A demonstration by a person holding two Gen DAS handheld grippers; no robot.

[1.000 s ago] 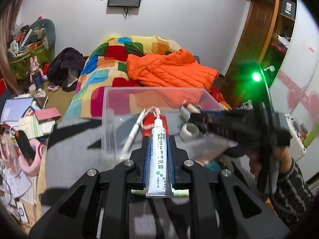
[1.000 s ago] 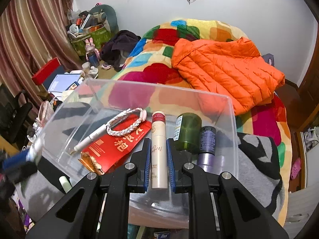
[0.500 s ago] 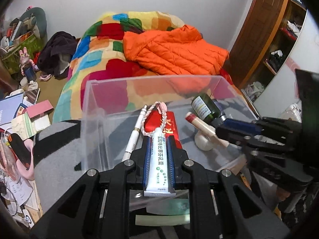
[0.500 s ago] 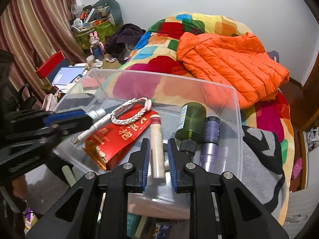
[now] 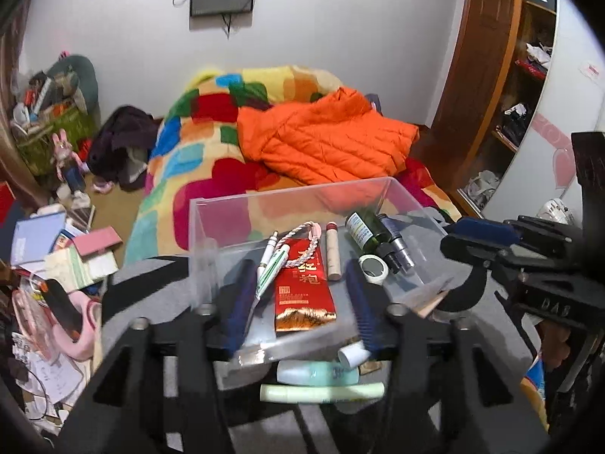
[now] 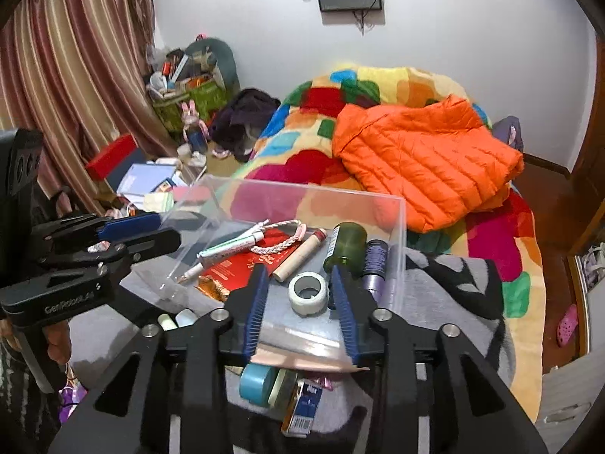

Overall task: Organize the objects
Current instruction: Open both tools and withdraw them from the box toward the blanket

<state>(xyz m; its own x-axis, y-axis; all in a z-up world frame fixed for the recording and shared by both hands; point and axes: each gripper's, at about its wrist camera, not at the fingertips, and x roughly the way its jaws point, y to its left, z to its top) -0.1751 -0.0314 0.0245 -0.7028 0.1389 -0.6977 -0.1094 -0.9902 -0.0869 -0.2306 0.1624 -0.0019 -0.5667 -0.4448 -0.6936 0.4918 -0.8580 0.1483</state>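
Lying in clear box, white toothpaste tube; both jaws just opened, empty

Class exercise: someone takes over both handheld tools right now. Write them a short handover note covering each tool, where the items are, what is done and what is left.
Left tool: jaws have just been opening, nothing held; its toothpaste tube now lies in the clear bin.
Right tool: jaws also just opening, empty; its beige tube lies in the bin beside the green bottle.
Also binned: red packet, pen, bracelet, tape roll, purple bottle.
Left: mint tubes and small box outside the bin's near wall.
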